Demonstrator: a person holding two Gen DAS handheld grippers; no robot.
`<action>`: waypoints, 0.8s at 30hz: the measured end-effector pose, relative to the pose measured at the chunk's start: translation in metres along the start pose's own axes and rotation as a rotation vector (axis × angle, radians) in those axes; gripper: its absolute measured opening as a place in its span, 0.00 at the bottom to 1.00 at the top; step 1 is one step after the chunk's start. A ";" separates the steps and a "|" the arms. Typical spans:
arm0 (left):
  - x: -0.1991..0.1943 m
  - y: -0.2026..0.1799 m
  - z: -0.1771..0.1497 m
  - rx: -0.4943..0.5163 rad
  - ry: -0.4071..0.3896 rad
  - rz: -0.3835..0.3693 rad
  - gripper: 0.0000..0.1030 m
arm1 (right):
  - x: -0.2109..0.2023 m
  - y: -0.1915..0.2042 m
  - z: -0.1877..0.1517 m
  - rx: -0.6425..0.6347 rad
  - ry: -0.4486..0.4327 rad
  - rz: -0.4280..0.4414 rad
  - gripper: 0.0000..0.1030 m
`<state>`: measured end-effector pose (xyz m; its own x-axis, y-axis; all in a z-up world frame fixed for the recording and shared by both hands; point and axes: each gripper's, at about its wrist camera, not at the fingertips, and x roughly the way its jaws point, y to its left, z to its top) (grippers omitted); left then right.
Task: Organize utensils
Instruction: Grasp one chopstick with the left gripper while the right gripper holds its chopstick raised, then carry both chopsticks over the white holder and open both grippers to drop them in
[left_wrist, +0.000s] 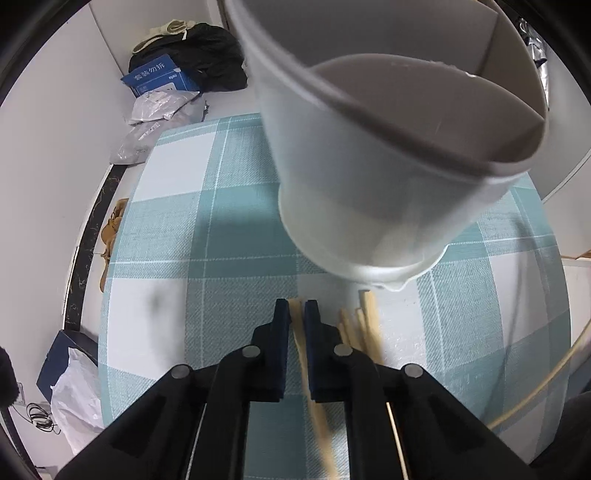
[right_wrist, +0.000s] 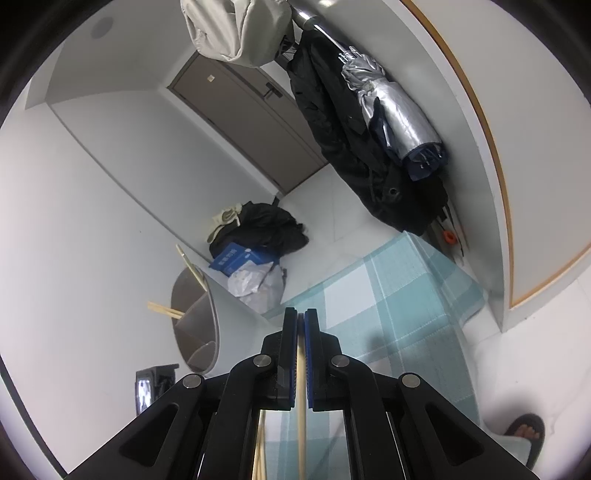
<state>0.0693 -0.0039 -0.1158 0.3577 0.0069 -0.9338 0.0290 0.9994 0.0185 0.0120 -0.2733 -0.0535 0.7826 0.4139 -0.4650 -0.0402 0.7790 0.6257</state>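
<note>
Left gripper (left_wrist: 296, 308): fingers clamped on one pale wooden chopstick (left_wrist: 300, 343), tips just above the teal checked cloth (left_wrist: 192, 236) on the surface. Loose chopsticks (left_wrist: 364, 325) lie just right of the fingers, on the cloth. White utensil holder (left_wrist: 369, 177) stands right ahead, grey divided insert visible inside. Right gripper (right_wrist: 301, 321): fingers clenched on another chopstick (right_wrist: 301, 398), its shaft running back between them. In that view the holder (right_wrist: 199, 321) sits left, two chopsticks (right_wrist: 166, 310) poking out.
</note>
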 end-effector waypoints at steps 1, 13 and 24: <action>-0.002 0.000 0.000 -0.005 0.003 -0.006 0.03 | 0.000 0.001 0.000 -0.002 0.001 0.002 0.03; -0.039 0.021 0.000 -0.135 -0.134 -0.141 0.02 | -0.006 0.015 -0.011 -0.072 0.001 0.006 0.03; -0.111 0.009 -0.013 -0.108 -0.407 -0.245 0.02 | -0.019 0.048 -0.026 -0.223 -0.031 -0.027 0.03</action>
<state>0.0177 0.0048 -0.0171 0.6889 -0.2211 -0.6903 0.0687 0.9680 -0.2416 -0.0211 -0.2319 -0.0311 0.8041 0.3794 -0.4577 -0.1526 0.8758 0.4579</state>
